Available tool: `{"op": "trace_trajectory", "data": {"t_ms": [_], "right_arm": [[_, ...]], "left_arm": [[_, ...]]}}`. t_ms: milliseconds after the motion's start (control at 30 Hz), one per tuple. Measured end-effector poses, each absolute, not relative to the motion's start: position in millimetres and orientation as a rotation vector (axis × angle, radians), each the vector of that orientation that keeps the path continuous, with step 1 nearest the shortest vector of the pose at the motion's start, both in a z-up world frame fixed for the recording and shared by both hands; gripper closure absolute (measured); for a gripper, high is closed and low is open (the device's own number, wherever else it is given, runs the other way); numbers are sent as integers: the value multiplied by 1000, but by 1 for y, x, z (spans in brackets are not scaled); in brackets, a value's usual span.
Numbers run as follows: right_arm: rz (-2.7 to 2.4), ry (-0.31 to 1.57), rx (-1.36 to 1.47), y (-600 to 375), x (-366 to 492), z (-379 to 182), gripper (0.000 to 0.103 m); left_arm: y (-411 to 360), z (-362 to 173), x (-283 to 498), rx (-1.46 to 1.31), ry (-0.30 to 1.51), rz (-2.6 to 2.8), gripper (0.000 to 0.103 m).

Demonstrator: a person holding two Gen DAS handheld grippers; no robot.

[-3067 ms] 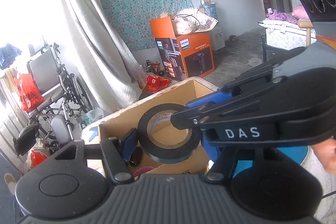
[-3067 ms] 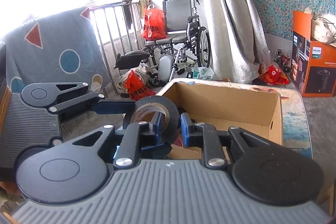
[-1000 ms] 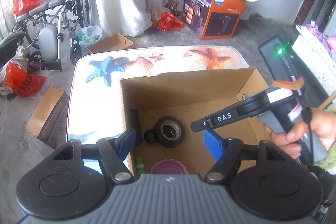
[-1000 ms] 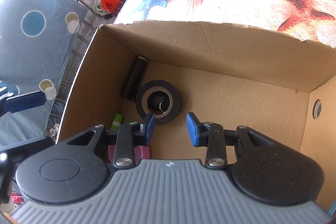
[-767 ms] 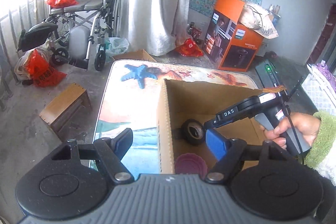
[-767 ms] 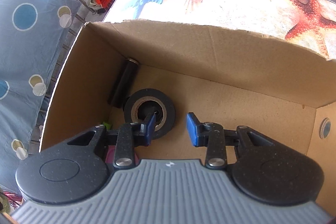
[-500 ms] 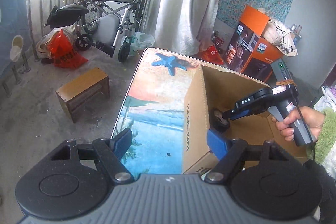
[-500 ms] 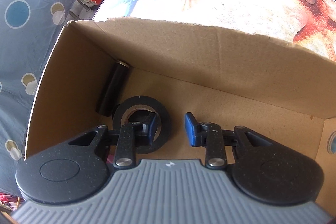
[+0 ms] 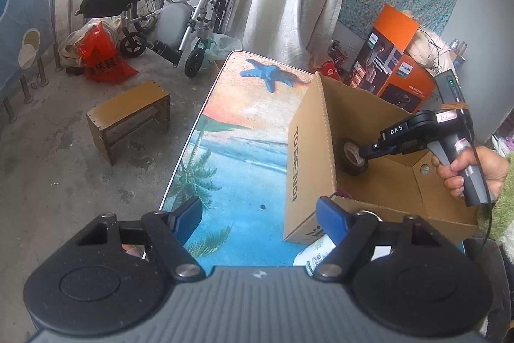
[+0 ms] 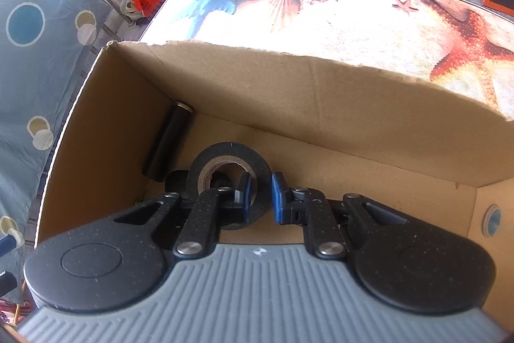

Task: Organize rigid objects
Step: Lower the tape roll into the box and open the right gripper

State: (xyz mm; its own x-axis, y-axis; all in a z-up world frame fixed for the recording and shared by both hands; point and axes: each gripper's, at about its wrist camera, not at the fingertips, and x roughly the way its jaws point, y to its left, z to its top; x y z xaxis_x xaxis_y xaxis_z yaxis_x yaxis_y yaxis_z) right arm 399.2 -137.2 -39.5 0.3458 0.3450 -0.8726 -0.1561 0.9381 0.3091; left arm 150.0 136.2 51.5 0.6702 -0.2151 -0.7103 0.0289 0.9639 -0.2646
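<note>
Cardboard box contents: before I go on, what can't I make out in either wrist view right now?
- Small dark object behind the black tape roll, right wrist view: the roll and the right tool cover most of it.
- Green item at the cardboard box floor, right wrist view: cut off by the tool's body.
- White bottle, left wrist view: the left tool hides most of it; label too small to read.
- Tape grip: touching or clamped, unclear.

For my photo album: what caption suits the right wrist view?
Right gripper straddling the wall of a black tape roll inside a cardboard box.
</note>
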Motion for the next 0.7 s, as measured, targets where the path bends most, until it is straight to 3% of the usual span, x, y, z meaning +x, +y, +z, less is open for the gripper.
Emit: {"op": "trace_trajectory", "data": {"t_ms": [267,700], "right_arm": [[212,1195,160,-166,397,-47,92],[311,1220,89,-120,392,-44,92]], "left_arm": [[140,48,144,-257,831,-133,24],[143,46,142,-270,838,-125,24]]}}
